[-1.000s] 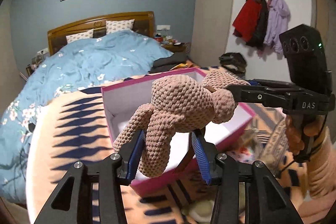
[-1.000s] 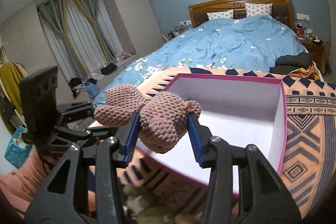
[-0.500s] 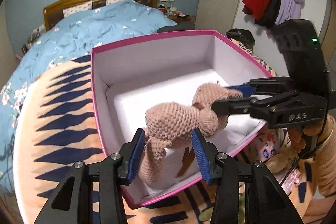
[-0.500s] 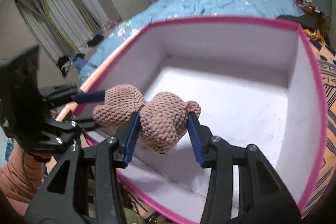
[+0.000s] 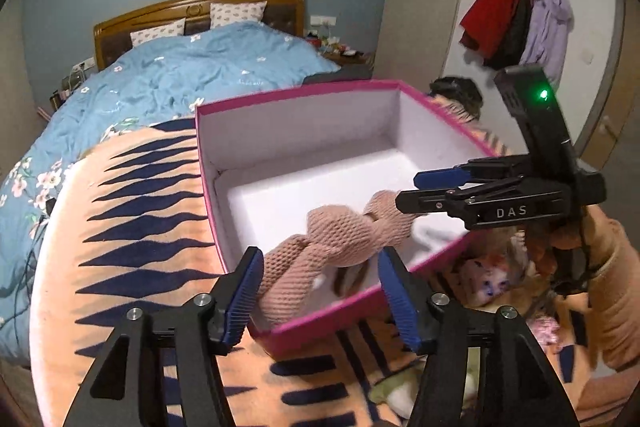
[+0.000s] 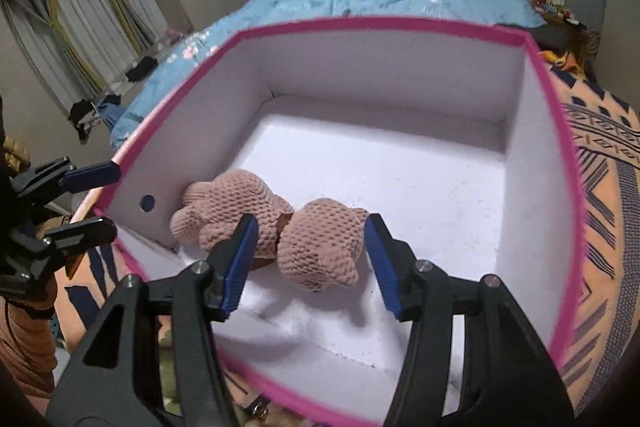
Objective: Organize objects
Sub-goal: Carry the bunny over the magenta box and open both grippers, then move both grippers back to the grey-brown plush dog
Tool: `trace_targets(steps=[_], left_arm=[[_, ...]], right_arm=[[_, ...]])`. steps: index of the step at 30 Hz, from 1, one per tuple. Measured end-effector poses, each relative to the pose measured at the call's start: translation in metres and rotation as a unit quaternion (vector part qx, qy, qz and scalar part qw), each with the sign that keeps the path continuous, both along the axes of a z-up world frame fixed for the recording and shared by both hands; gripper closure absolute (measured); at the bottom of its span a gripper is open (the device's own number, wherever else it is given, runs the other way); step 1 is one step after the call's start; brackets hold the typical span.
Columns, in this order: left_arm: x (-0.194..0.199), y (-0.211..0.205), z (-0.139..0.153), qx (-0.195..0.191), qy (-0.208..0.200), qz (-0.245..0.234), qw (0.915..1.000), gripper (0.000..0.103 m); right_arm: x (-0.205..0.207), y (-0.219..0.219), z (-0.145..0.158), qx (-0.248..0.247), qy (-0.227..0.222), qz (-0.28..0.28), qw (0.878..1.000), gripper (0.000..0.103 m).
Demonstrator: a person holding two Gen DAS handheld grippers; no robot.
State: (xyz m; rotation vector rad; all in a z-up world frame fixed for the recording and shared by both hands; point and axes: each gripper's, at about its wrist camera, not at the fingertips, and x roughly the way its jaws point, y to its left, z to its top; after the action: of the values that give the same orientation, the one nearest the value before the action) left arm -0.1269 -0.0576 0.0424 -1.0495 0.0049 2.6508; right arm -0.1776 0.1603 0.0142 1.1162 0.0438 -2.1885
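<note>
Spreading apart, the jaws of the right gripper (image 6: 308,259) are just opening around the head of a crocheted plush toy (image 6: 280,231), pads no longer pressing it. The left gripper (image 5: 320,291) is likewise widening, its blue pads (image 5: 244,295) flanking the toy's legs at the near rim. The toy is lying on the white floor of the pink-edged box (image 6: 560,155), near its front left corner. The box is sitting on an orange patterned blanket (image 5: 132,227).
</note>
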Motion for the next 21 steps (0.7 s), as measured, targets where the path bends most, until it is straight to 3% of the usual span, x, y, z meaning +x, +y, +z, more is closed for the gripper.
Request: trace_targets(steps=[8, 14, 21], left_arm=[[0.053, -0.027, 0.032, 0.092, 0.047, -0.005, 0.9947, 0.034], [0.098, -0.036, 0.048, 0.127, 0.08, -0.008, 0.9887, 0.034], [0.139, -0.029, 0.043, 0.078, 0.095, 0.015, 0.9923, 0.025]], right_arm=[[0.079, 0.04, 0.041, -0.057, 0.071, 0.043, 0.995, 0.038], [0.151, 0.049, 0.04, -0.068, 0.082, 0.108, 0.988, 0.038], [0.206, 0.027, 0.007, -0.039, 0.042, 0.183, 0.981, 0.038]])
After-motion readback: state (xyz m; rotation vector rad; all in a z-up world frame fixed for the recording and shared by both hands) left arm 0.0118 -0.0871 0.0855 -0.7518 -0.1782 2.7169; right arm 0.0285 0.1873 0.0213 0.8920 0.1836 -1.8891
